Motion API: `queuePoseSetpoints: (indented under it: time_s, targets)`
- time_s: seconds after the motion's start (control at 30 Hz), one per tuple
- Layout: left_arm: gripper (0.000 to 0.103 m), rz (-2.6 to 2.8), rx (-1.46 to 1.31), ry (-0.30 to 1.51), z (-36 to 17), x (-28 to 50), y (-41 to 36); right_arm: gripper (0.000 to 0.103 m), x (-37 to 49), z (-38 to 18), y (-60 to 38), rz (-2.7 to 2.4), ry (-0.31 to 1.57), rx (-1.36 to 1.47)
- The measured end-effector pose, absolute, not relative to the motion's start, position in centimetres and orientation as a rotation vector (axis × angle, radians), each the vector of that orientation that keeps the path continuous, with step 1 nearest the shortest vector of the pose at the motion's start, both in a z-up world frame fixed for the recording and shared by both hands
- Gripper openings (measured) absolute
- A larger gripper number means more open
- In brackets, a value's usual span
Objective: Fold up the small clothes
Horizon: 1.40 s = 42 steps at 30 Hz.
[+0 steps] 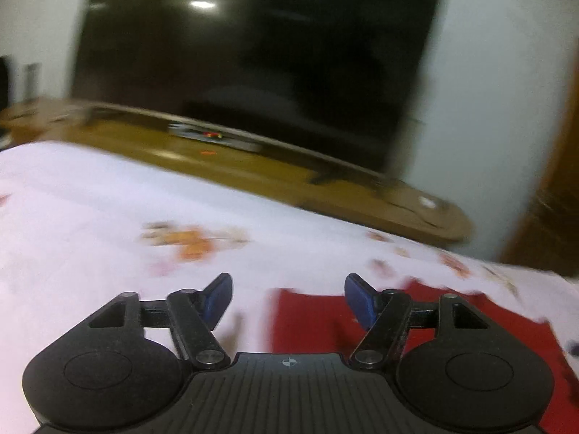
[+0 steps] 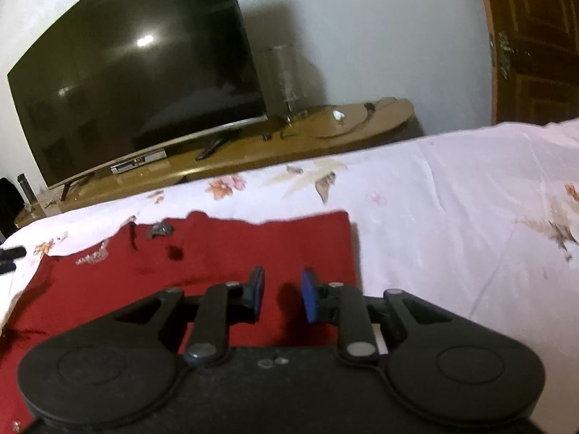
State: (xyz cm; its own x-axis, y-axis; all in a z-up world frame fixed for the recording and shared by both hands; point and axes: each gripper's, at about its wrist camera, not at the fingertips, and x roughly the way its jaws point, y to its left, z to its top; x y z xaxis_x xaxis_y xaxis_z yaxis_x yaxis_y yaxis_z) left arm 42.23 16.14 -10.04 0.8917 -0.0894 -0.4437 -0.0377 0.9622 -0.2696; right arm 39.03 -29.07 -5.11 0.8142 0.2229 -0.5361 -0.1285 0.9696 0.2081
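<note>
Left wrist view is blurred throughout: the left gripper (image 1: pixel 287 298) is seen with its blue pads spread wide and nothing between them, held above a white floral bedsheet (image 1: pixel 108 217). A red garment (image 1: pixel 315 322) is laid flat on the sheet, under the right-hand pad and running off toward the lower right edge of the picture; its left edge falls below the gap between the pads. To the left of that edge only bare sheet is shown.

From the right wrist view, the right gripper (image 2: pixel 282 296) is seen over the same red garment (image 2: pixel 231 249), its pads parted by a narrow gap in which only the cloth beneath appears; no fabric is pinched. The garment's far edge is uneven and its right edge runs straight, just right of the gripper. Beyond that right edge a broad stretch of wrinkled sheet (image 2: pixel 452 199) lies open up to the bed's far edge.

Past the bed, a wooden TV stand (image 2: pixel 253 152) is set against the wall, with a large dark television (image 2: pixel 126 90) on it. One container is visible: a clear glass vase (image 2: pixel 286 83), standing upright on the stand just right of the screen; whether anything is in it cannot be told. A wooden door (image 2: pixel 535 43) is seen at the upper right.
</note>
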Motion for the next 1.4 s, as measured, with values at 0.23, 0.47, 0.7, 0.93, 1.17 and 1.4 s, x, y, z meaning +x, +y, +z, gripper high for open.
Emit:
queuePoseSetpoints:
  time_s: [0.23,0.47,0.7,0.93,1.17,1.4]
  targets:
    - [0.074,-0.029,-0.06,0.652,-13.1,45.8,12.3,0.017,41.3,-7.8,-26.4,0.201,0.684,0.064]
    - [0.074,-0.109,-0.077,0.586,-11.5,40.7,12.1,0.029,38.6,-5.2,-27.3,0.192,0.628,0.081]
    - [0.074,-0.045,-0.039,0.612,-12.5,38.8,11.0,0.019,38.6,-7.1,-26.3,0.199,0.719,0.071]
    - [0.074,-0.002,-0.039,0.601,-11.5,36.4,10.6,0.023,38.9,-7.3,-26.9,0.181,0.731,0.068]
    - [0.08,-0.029,0.004,0.628,-12.8,36.3,7.4,0.03,38.5,-6.6,-24.2,0.284,0.673,0.015]
    - [0.082,0.012,0.036,0.695,-12.1,32.4,8.6,0.039,38.3,-7.8,-25.4,0.295,0.693,-0.033]
